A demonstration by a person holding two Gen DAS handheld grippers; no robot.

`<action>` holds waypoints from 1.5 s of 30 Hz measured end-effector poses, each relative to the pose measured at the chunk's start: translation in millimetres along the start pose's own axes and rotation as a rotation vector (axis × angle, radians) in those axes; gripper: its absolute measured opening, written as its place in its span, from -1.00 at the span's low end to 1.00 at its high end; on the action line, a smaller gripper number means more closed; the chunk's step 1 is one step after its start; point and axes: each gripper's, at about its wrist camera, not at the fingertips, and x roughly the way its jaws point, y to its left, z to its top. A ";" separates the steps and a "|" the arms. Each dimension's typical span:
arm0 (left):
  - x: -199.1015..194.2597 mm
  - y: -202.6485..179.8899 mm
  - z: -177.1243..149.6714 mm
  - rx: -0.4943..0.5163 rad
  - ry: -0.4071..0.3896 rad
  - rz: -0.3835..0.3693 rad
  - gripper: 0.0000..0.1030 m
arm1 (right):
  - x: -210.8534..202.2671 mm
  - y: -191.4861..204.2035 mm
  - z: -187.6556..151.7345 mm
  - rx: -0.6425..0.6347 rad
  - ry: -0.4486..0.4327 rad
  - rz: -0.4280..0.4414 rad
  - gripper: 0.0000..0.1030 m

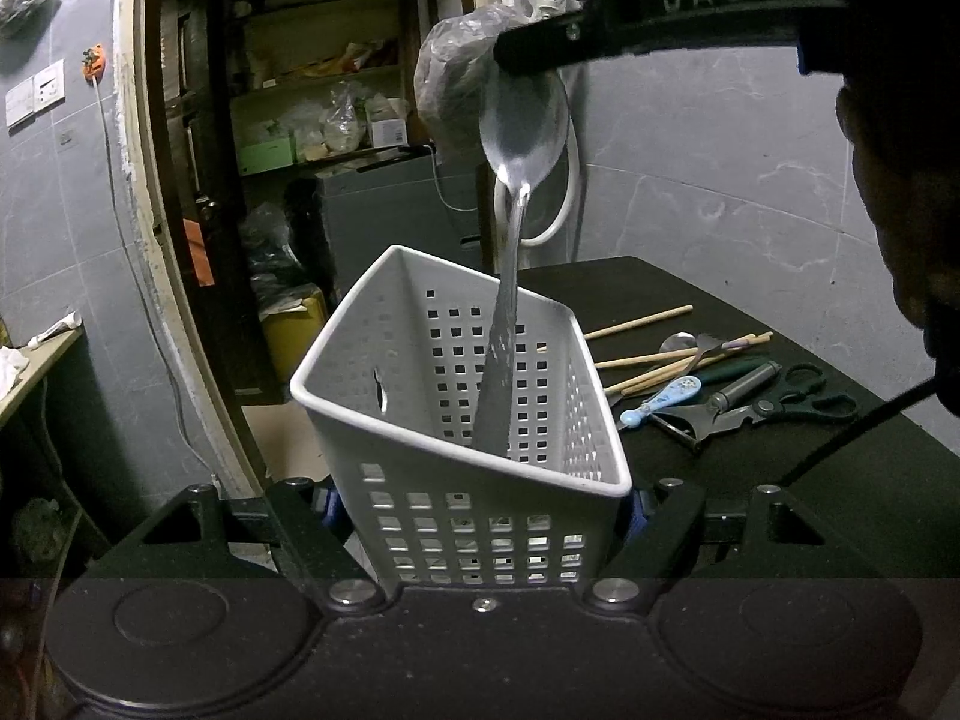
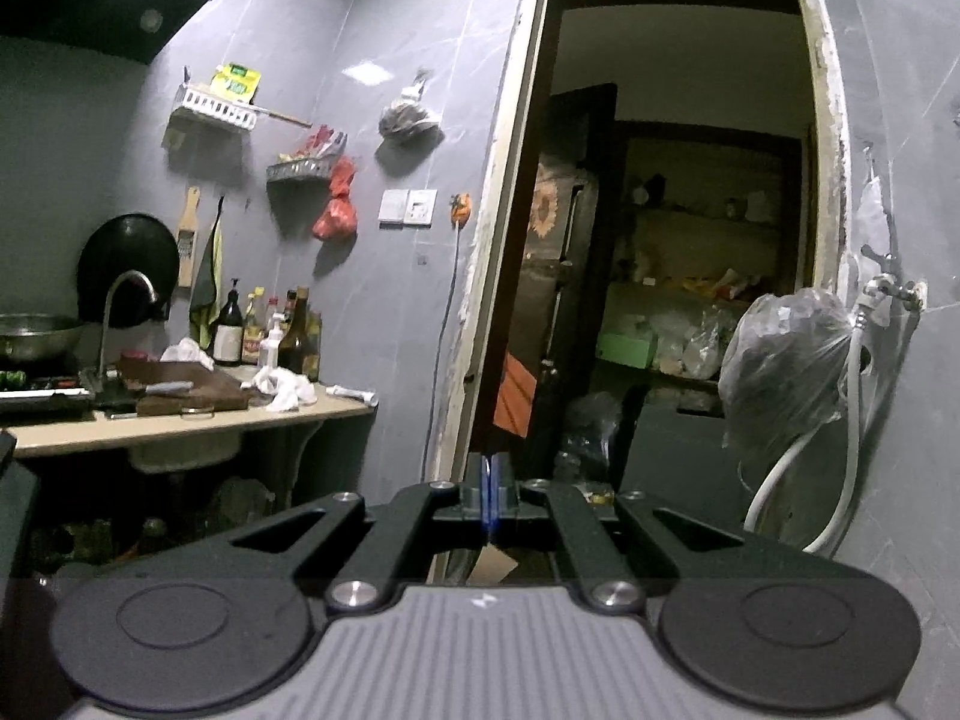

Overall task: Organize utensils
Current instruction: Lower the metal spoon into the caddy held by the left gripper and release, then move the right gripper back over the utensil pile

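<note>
This is a home kitchen. A tap (image 2: pixel 129 300) is bending over a sink counter (image 2: pixel 180 420), bottles (image 2: pixel 264 330) are standing by the grey tiled wall, and a black pan (image 2: pixel 129 267) is hanging there.

Spoon (image 1: pixel 510 312) occupying basket (image 1: pixel 336 414) mouth, room either side, utensil pile (image 1: pixel 708 378) beyond

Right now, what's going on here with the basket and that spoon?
A person is sorting utensils with two handheld grippers. The left gripper is clamped on a white perforated basket, holding it tilted. The right gripper grips a metal spoon by its bowl, with the handle end already down inside the basket. Chopsticks, scissors, a peeler and a small blue spoon wait on the dark table behind.
</note>
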 end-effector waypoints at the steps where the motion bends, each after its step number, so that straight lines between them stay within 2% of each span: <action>1: 0.1 0.0 0.0 0.000 0.000 0.000 0.53 | 0.4 1.3 -0.9 -0.005 0.006 0.000 -0.98; 31: -0.1 -0.1 0.0 -0.001 0.000 0.000 0.52 | 9.8 12.9 -27.9 -0.046 0.133 0.046 -0.96; 36: -0.9 1.4 0.1 -0.001 0.000 0.000 0.52 | 8.2 12.0 -29.2 -0.041 0.135 0.049 -0.88; 39: -0.9 1.3 0.0 0.000 -0.001 0.000 0.52 | 5.9 9.9 -29.2 -0.030 0.129 0.043 -0.48; 41: -0.9 1.3 0.1 0.000 0.000 0.000 0.52 | 2.7 7.0 -28.9 -0.014 0.116 0.034 -0.04; 42: -0.9 1.3 0.0 -0.001 0.000 0.000 0.52 | 0.8 4.1 -28.6 -0.003 0.107 0.024 0.03; 45: -0.8 1.2 0.0 -0.001 0.000 0.000 0.52 | -3.4 -4.4 -29.7 0.025 0.096 -0.017 0.42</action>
